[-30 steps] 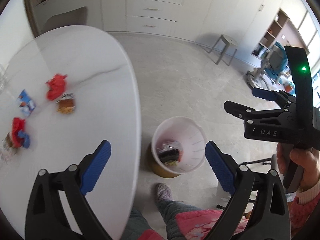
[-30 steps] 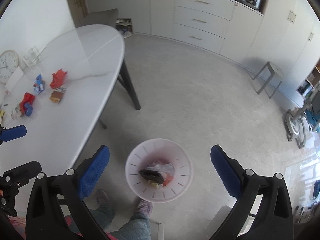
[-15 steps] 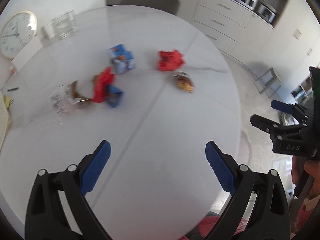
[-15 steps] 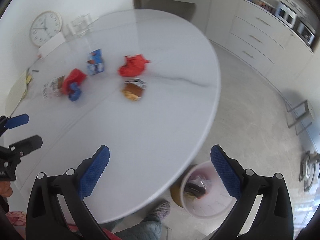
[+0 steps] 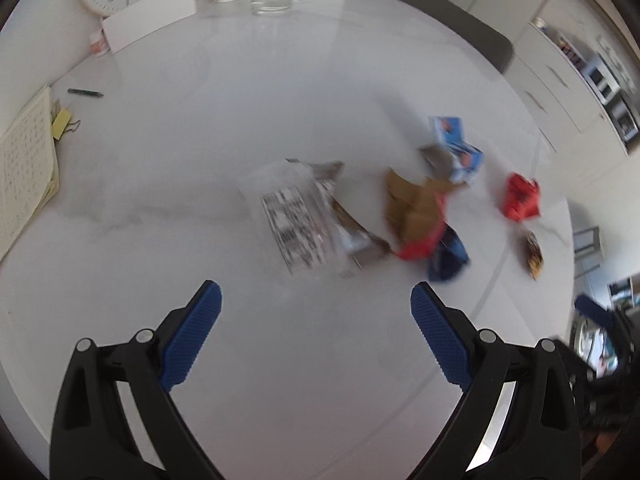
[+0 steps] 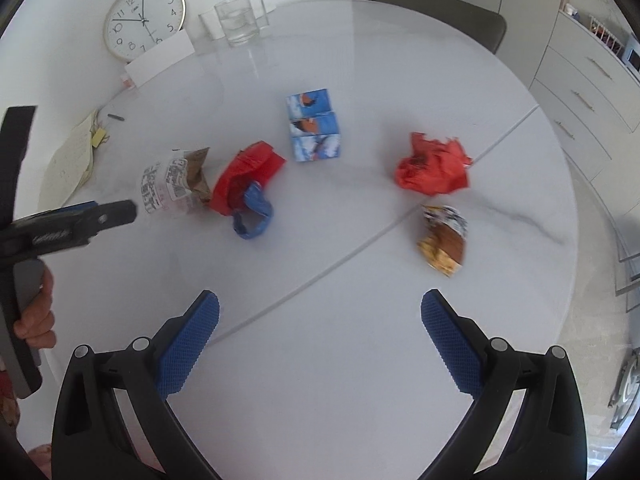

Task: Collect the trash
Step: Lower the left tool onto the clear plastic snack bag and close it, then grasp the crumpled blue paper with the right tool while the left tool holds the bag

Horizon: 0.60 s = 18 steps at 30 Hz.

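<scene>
Both grippers hang wide open and empty over the near side of the white table (image 6: 360, 360), the left gripper (image 5: 316, 312) lined up on the clear printed wrapper (image 5: 296, 224), likely its pick. The right gripper (image 6: 320, 316) faces the red-and-blue wrapper (image 6: 246, 184); beyond that lies the blue carton (image 6: 314, 126).

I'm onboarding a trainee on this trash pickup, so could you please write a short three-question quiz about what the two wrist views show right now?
1. True or false: the left tool grips the clear printed wrapper.
2. Which lies nearest the blue and white carton: A) the wall clock, B) the red and blue wrapper, C) the glass?
3. Fill in: the right tool is ___ and holds nothing.

Key: 1 false, its jaws are wide apart above the table; 2 B; 3 open.
</scene>
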Each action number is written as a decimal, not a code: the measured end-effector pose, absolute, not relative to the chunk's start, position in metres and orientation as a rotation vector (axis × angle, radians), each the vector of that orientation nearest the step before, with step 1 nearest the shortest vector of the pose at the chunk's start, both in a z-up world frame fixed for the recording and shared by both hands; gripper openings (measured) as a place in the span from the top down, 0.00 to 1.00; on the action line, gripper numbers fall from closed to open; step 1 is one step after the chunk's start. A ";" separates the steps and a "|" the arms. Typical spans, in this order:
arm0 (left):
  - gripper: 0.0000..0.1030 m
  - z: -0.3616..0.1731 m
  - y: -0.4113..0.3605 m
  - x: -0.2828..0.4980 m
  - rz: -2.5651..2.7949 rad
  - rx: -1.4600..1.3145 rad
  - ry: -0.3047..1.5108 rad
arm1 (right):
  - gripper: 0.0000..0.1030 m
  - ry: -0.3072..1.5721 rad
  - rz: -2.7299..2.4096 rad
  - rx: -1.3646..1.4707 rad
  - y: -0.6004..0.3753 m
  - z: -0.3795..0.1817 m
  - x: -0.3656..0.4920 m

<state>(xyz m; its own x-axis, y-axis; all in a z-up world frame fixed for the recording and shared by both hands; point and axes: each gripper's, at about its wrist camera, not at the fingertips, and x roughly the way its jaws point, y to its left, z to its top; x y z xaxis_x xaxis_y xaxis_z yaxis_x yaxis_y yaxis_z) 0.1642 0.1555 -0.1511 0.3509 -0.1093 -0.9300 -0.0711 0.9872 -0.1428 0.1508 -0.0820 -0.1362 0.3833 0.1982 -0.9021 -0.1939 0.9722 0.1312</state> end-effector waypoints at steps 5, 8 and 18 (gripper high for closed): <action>0.11 -0.178 0.160 0.205 0.006 -0.220 1.267 | 0.03 1.163 0.253 0.026 -0.065 -0.146 0.180; 0.11 -0.192 0.159 0.219 0.015 -0.234 1.307 | 0.03 1.171 0.260 0.039 -0.058 -0.155 0.195; 0.49 -0.207 0.171 0.236 -0.037 -0.298 1.338 | 0.05 1.191 0.334 0.017 -0.044 -0.179 0.217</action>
